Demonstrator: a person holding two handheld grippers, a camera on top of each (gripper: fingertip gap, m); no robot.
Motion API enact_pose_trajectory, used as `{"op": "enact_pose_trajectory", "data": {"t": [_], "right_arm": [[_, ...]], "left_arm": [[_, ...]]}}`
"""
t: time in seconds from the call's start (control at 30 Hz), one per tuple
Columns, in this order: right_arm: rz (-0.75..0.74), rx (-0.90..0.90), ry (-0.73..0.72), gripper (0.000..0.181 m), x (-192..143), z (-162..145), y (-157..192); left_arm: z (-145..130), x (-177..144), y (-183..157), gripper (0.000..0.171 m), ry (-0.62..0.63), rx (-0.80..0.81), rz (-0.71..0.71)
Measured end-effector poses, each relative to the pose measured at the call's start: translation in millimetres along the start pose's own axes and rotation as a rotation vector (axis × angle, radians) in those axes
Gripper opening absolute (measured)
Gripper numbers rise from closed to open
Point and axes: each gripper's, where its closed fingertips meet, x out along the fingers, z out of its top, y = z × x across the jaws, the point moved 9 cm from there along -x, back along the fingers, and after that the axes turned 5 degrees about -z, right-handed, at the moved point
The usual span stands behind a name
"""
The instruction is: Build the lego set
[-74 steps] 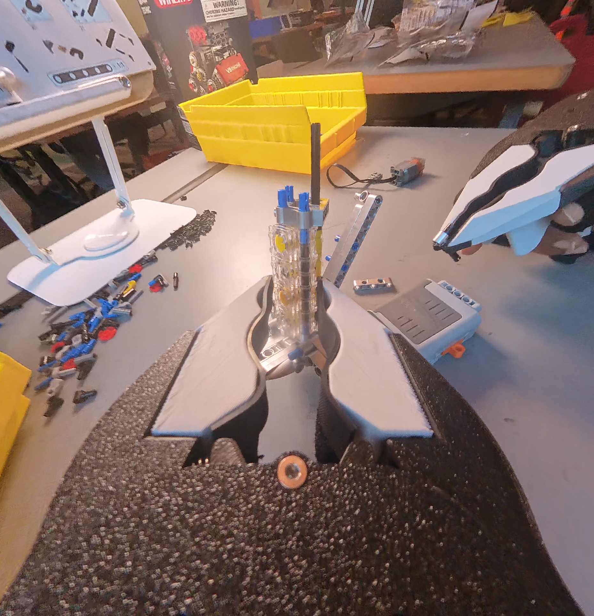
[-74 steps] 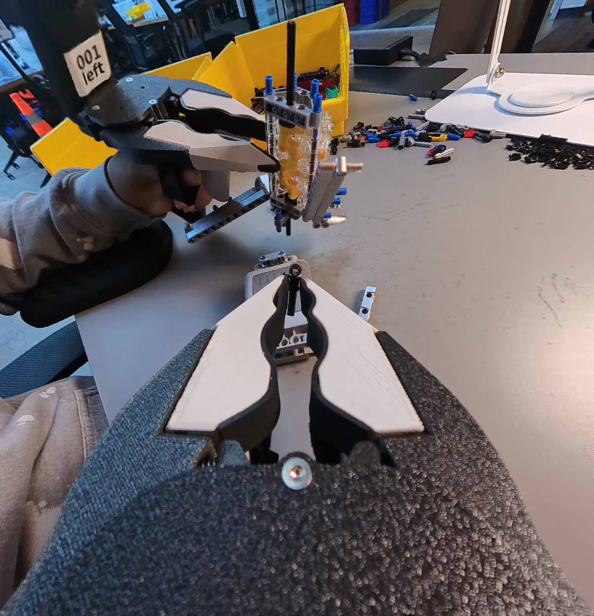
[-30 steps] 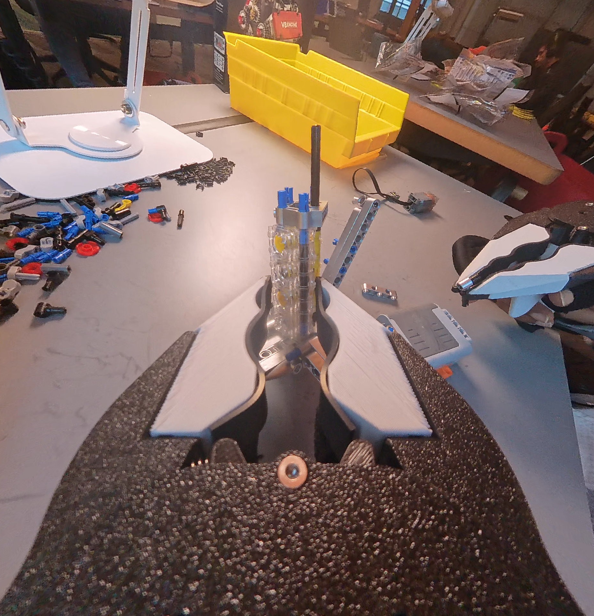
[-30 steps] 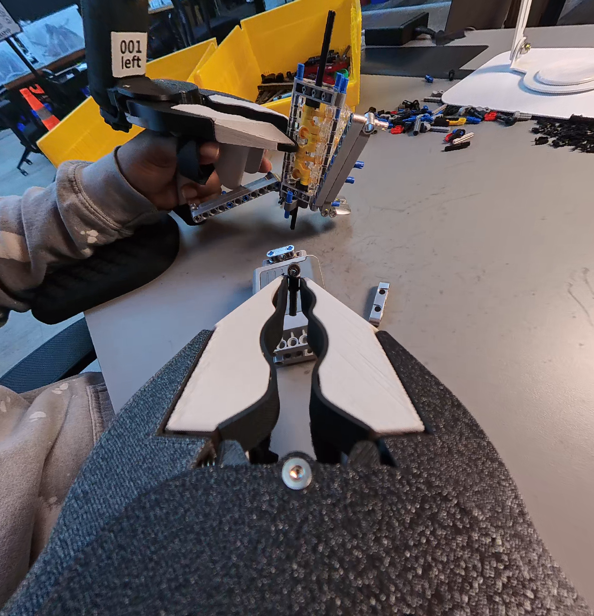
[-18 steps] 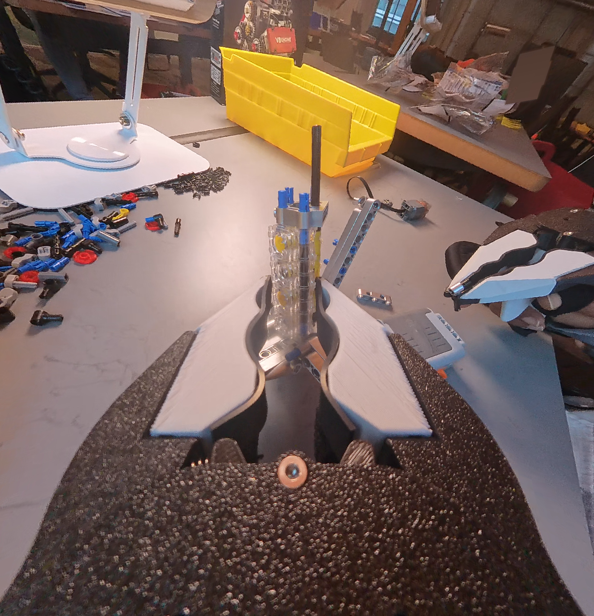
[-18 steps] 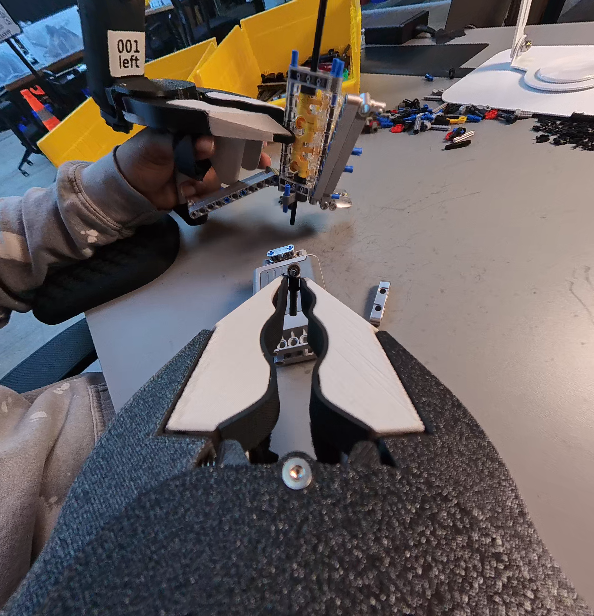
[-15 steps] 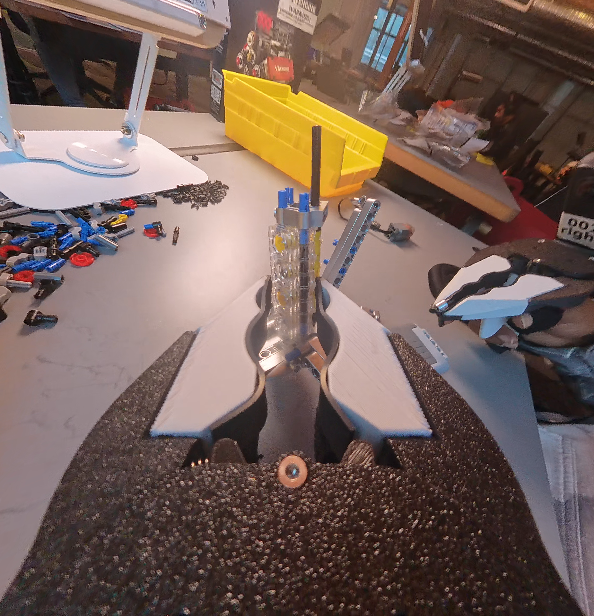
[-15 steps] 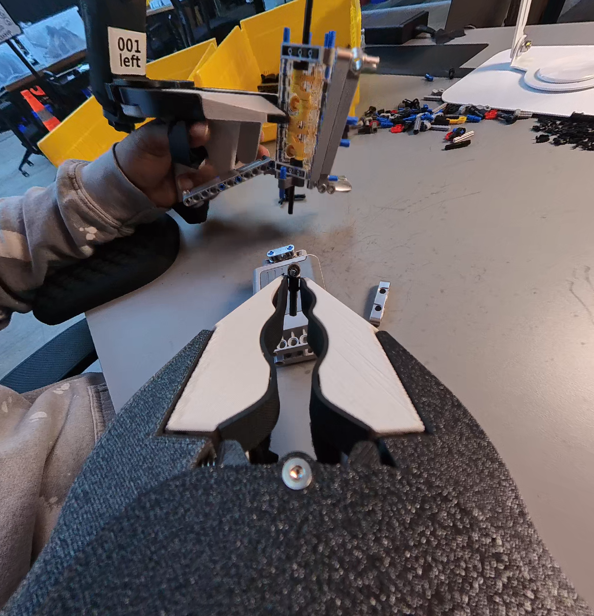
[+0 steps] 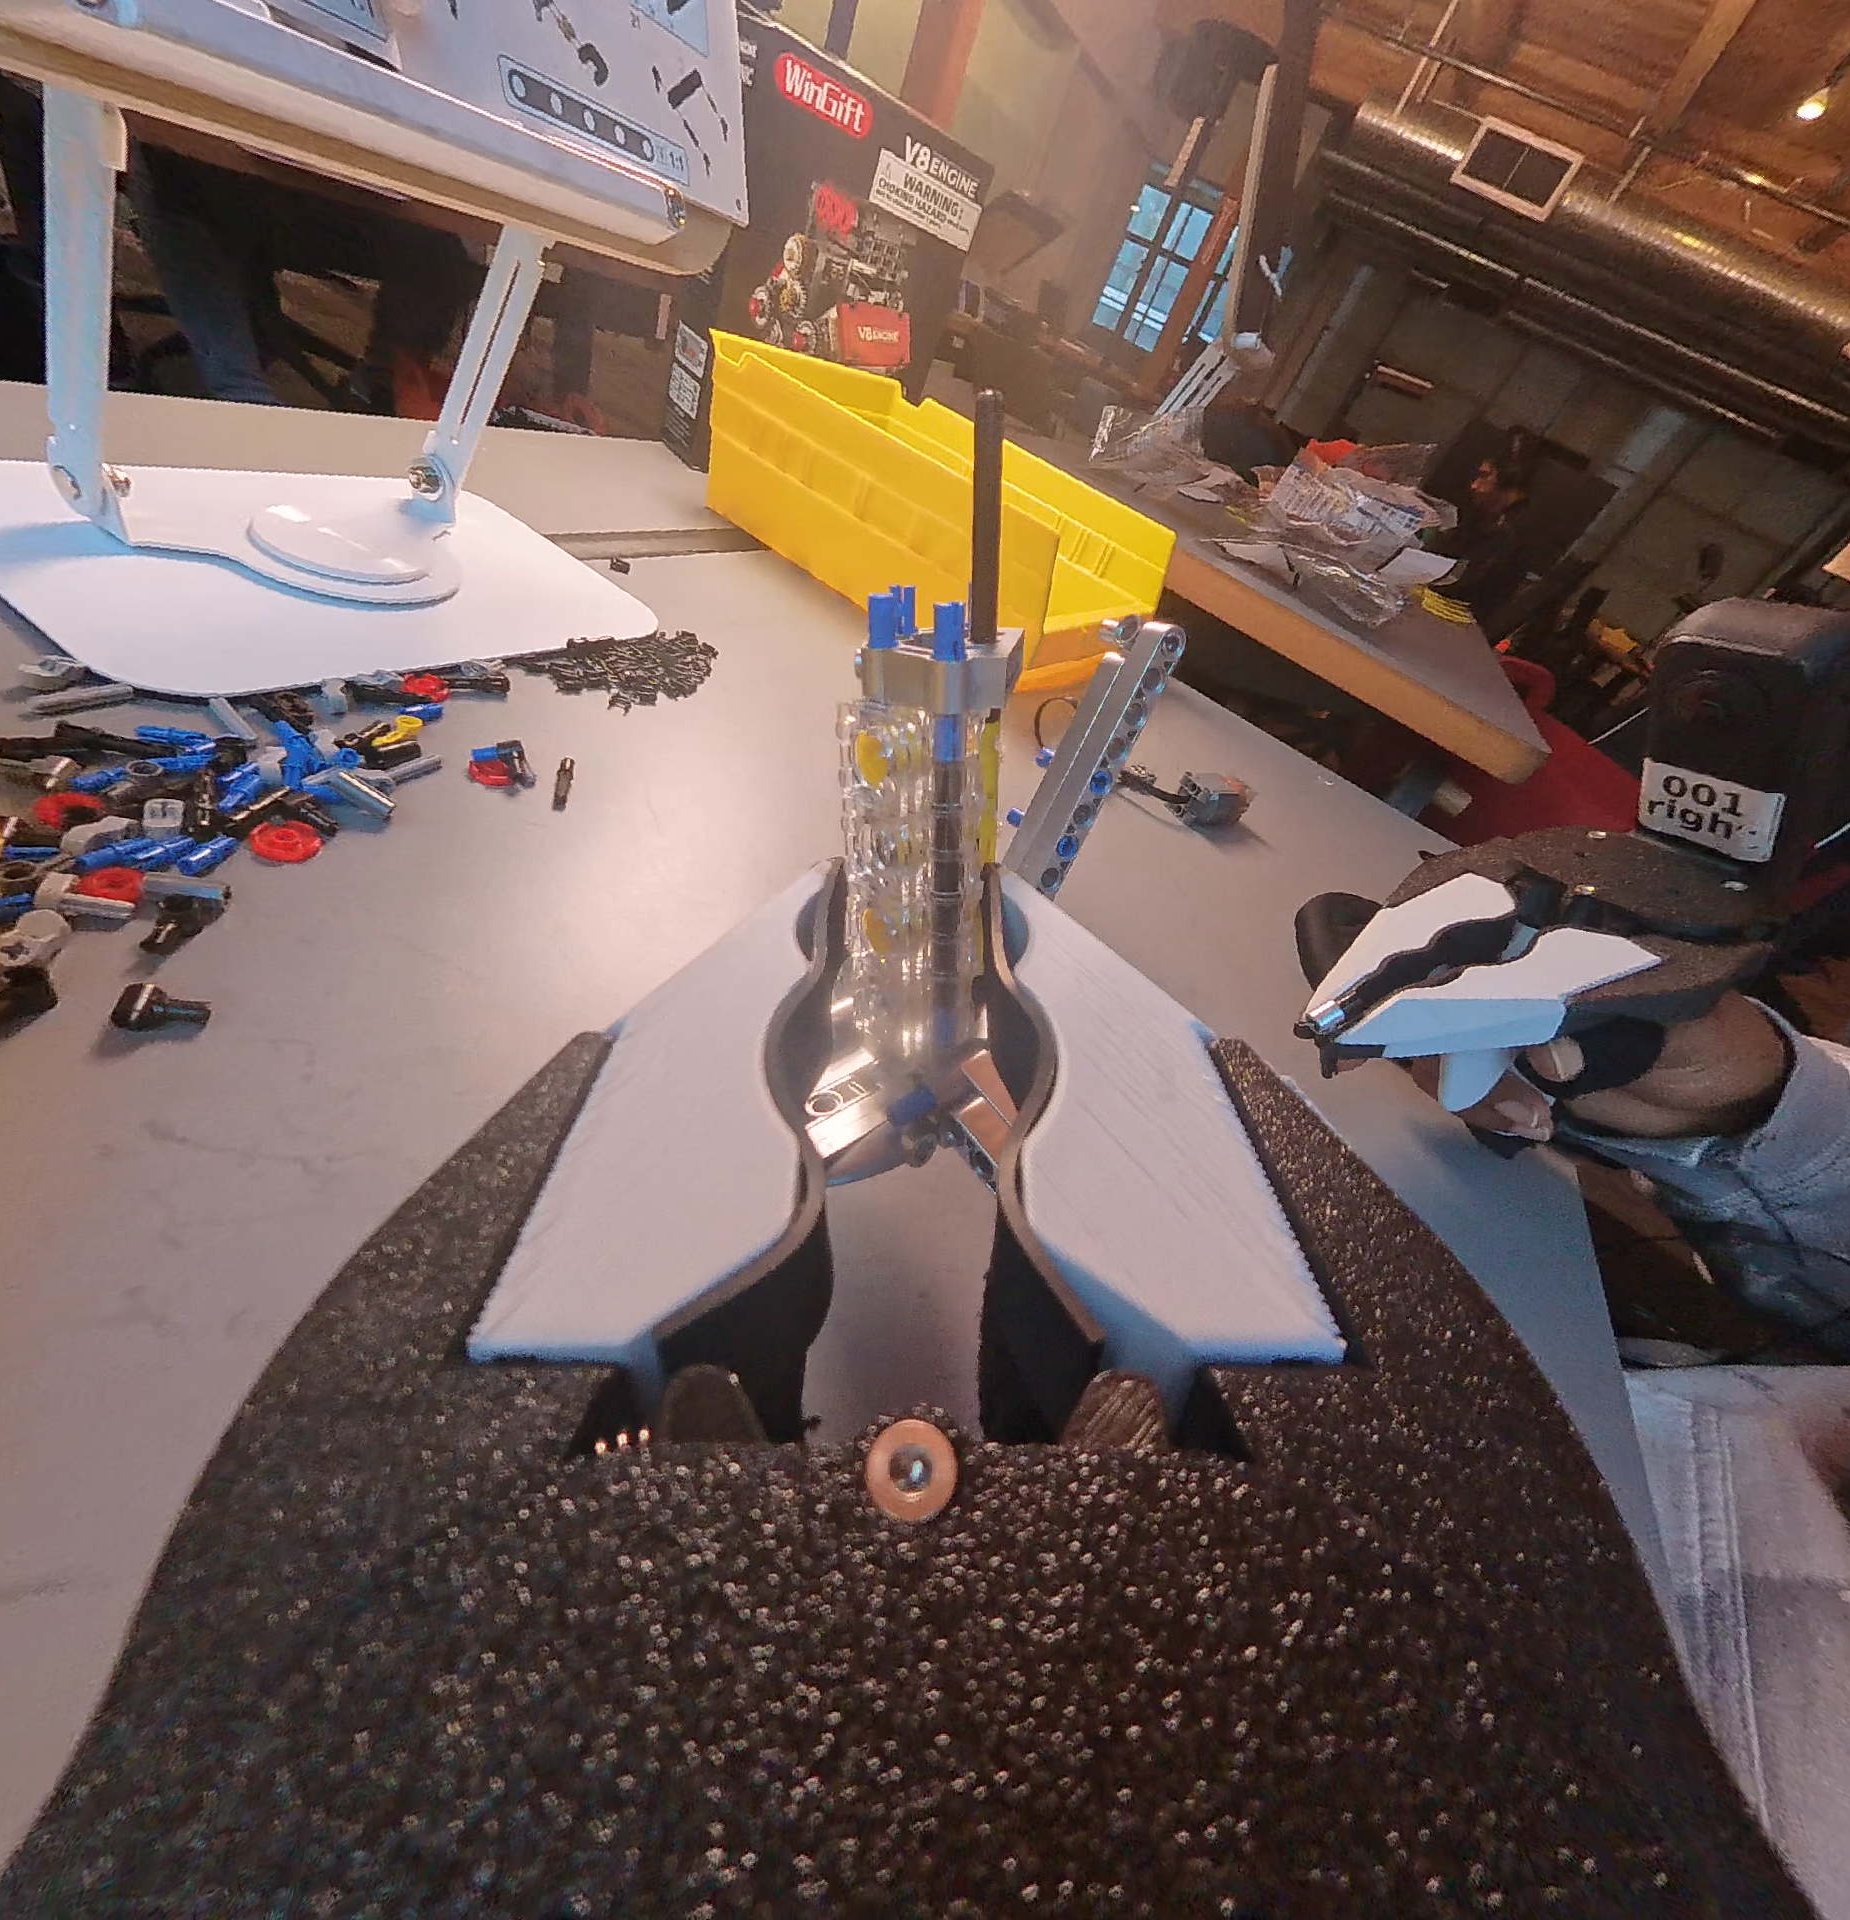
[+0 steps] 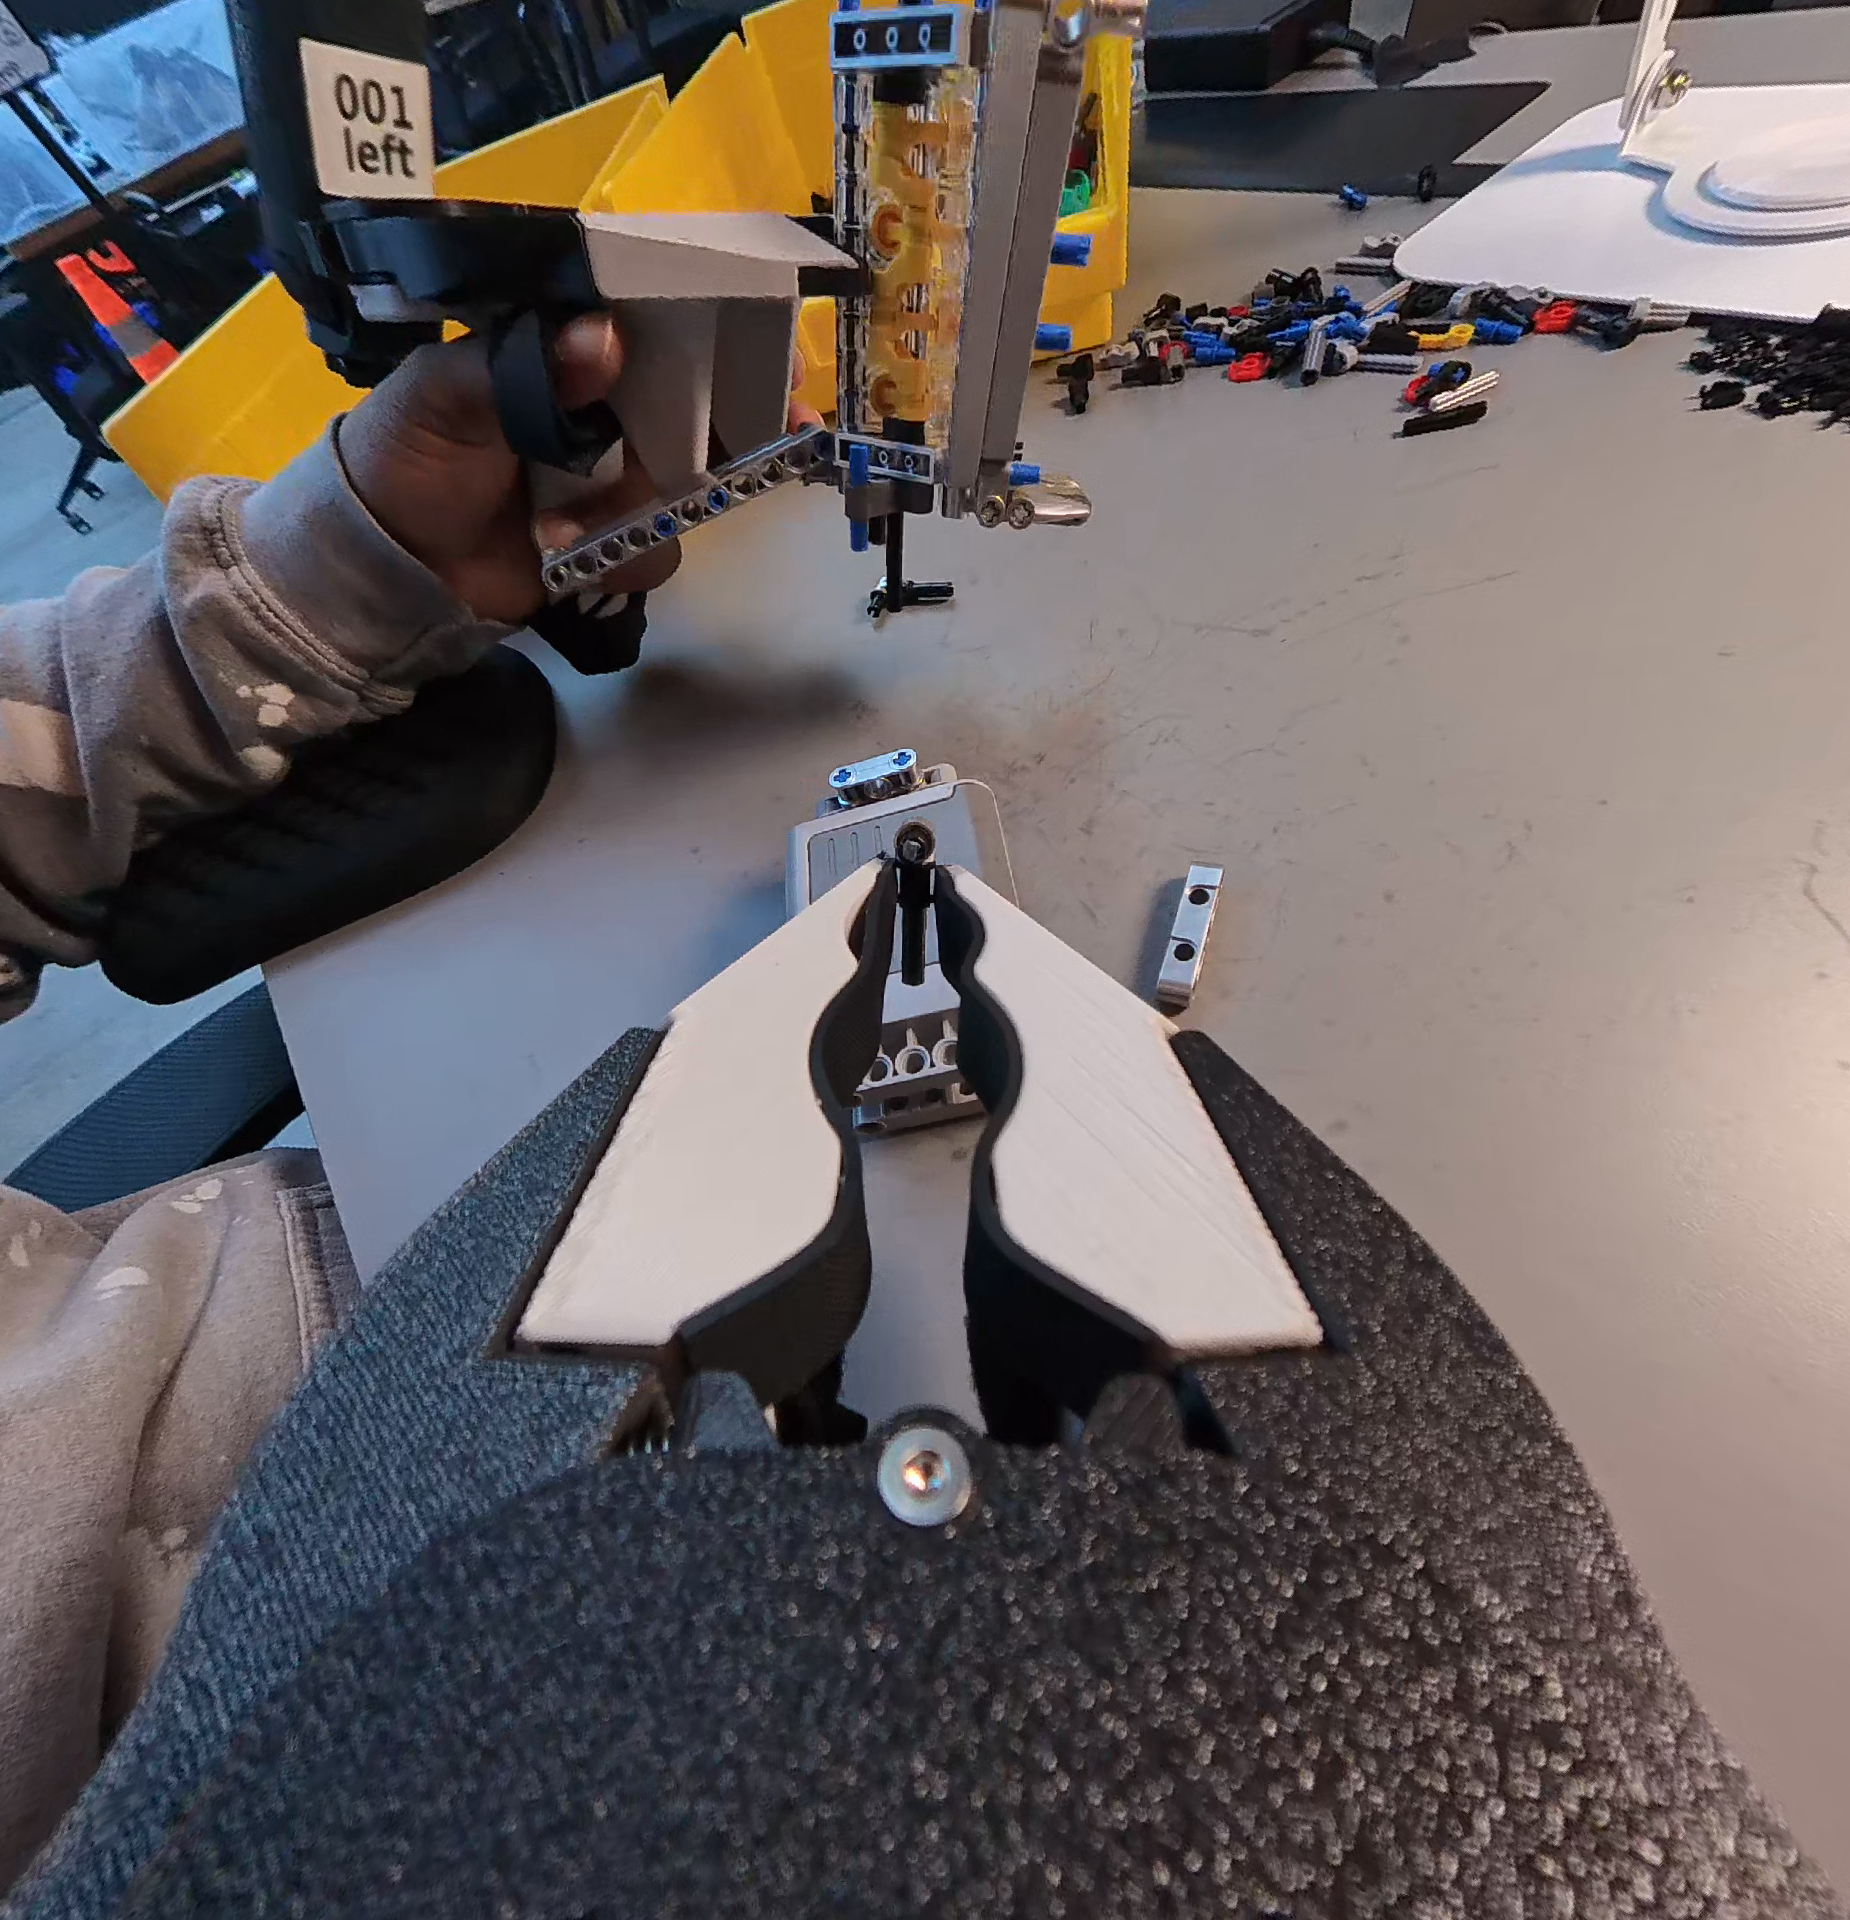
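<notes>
Two grippers level, left gripper [image 9: 916,894] clamping brick assembly [image 9: 926,821], right gripper [image 10: 913,883] pinching black pin [image 10: 912,914].

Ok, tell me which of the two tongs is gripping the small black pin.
The right tongs: they are shut on the black pin above the grey box. The left tongs clamp the tall clear brick assembly.

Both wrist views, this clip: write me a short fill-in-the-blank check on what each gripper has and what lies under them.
1. The left gripper is shut on a clear-and-yellow brick ____ held above the table.
2. The right gripper pinches a small ____ pin.
3. Below the right gripper's tips lies a ____ battery box.
4. The bins beyond the loose parts are ____.

Missing words: assembly; black; grey; yellow
</notes>
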Motion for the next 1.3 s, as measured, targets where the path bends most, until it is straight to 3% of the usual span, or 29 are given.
{"op": "enact_pose_trajectory", "data": {"t": [0.4, 0.9, 1.13, 1.3], "right_arm": [[-0.002, 0.010, -0.010, 0.005, -2, 0, -1], [-0.002, 0.011, -0.011, 0.005, -2, 0, -1], [-0.003, 0.012, -0.018, 0.005, -3, 1, -1], [0.003, 0.025, -0.021, 0.005, -3, 0, -1]], "left_arm": [[14, -17, 4, 0.024, -0.097, 0.044, 0.051], [11, -15, 3, 0.024, -0.071, 0.079, 0.061], [7, -7, -7, 0.023, -0.013, 0.185, 0.074], [2, 1, -23, 0.023, 0.070, 0.421, 0.130]]}}
